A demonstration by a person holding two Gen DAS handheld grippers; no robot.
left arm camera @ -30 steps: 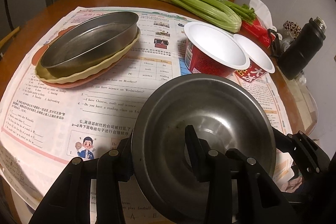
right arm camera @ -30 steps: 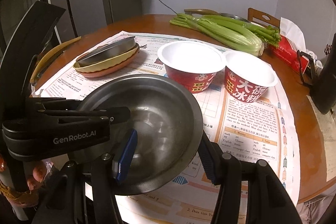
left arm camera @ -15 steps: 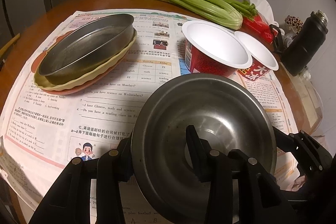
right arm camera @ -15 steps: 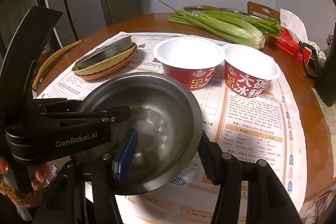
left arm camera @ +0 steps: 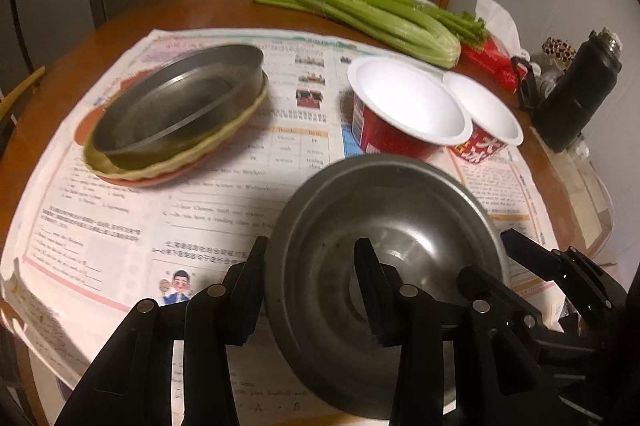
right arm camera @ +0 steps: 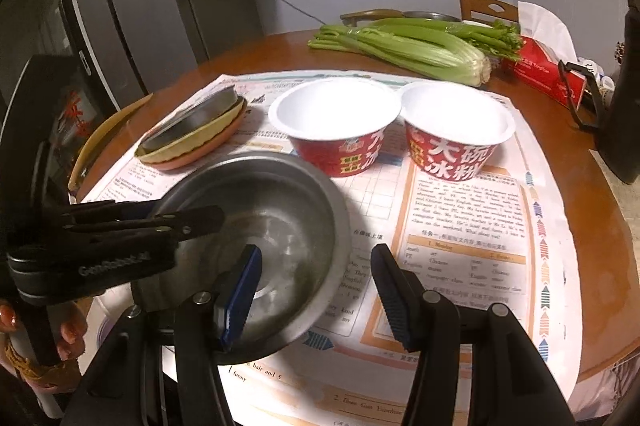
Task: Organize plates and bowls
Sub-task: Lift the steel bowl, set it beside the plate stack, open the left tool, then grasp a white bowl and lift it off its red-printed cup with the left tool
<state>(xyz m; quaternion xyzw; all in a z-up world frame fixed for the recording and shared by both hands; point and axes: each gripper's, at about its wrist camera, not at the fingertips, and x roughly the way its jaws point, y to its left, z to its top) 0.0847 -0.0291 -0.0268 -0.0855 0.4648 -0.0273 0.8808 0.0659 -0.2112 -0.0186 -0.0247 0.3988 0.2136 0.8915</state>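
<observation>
Your left gripper (left arm camera: 310, 280) is pinching the near rim of the steel bowl (left arm camera: 384, 226): one finger sits outside the wall, the other down inside. From the right wrist camera that same left gripper (right arm camera: 216, 216) comes in from 9 o'clock, clamped on the bowl (right arm camera: 280, 202) rim, its lettering blurred.

Your right gripper (right arm camera: 316, 290) is spread wide. Its left finger hangs over the inside of the bowl and its right finger sits outside the rim. I can't tell if either pad touches metal, since the bowl's near edge is hidden behind the finger.

The bowl sits low in both views, over the printed paper (left arm camera: 120, 226) covering the round wooden table (right arm camera: 600, 186). Whether it's resting on the paper or lifted, I can't tell.

At 10 o'clock in the left view there's a stack: a steel pan (left arm camera: 180, 98) nested in a yellow fluted dish (left arm camera: 224, 142), on an orange plate (left arm camera: 160, 180) that only shows as a sliver. At 1 o'clock two red paper bowls (left arm camera: 404, 102) stand touching, the farther one (left arm camera: 486, 118) half hidden. Behind them lie celery (left arm camera: 380, 14), a red tissue pack (right arm camera: 544, 70) and a black flask (left arm camera: 576, 94). The left view is motion-blurred, so the print is unreadable.
</observation>
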